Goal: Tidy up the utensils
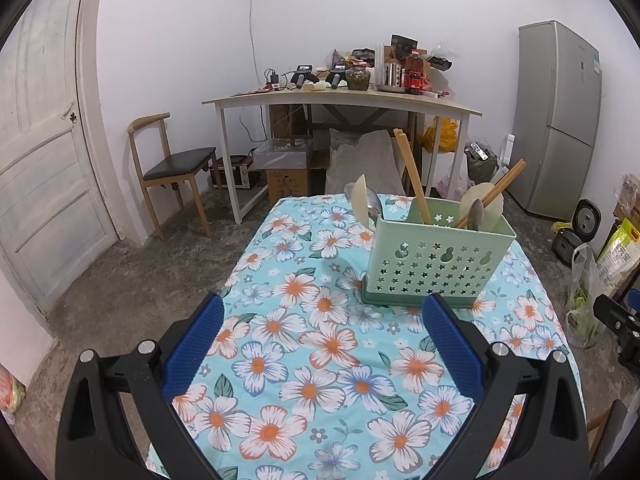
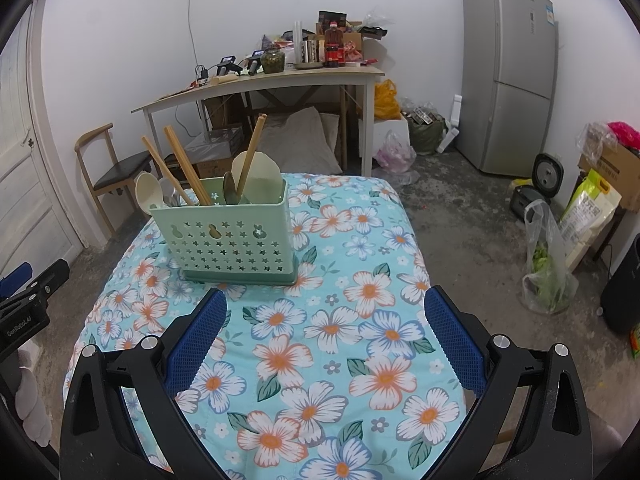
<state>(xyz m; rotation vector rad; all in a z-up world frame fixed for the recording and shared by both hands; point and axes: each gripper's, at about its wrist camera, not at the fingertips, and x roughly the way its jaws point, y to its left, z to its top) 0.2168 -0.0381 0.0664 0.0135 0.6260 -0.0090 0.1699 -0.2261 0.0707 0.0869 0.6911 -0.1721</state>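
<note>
A pale green perforated utensil holder [image 1: 438, 258] [image 2: 228, 236] stands upright on the floral tablecloth [image 1: 320, 360] [image 2: 340, 320]. Wooden chopsticks [image 1: 412, 178] [image 2: 186, 170] lean in it, with cream spoons [image 1: 362, 200] [image 2: 149, 192] and a metal spoon [image 1: 475, 214]. My left gripper [image 1: 324, 304] hovers open over the cloth, just short of the holder, nothing between its blue pads. My right gripper [image 2: 326, 300] is also open and empty, with the holder ahead to its left. The left gripper [image 2: 28, 300] shows at the right wrist view's left edge.
Beyond the small table stand a cluttered desk [image 1: 340, 100] [image 2: 260, 84], a wooden chair [image 1: 176, 168], a grey fridge [image 1: 560, 120] [image 2: 508, 76] and bags and boxes [image 2: 548, 256] on the concrete floor. A door [image 1: 36, 140] is on the left.
</note>
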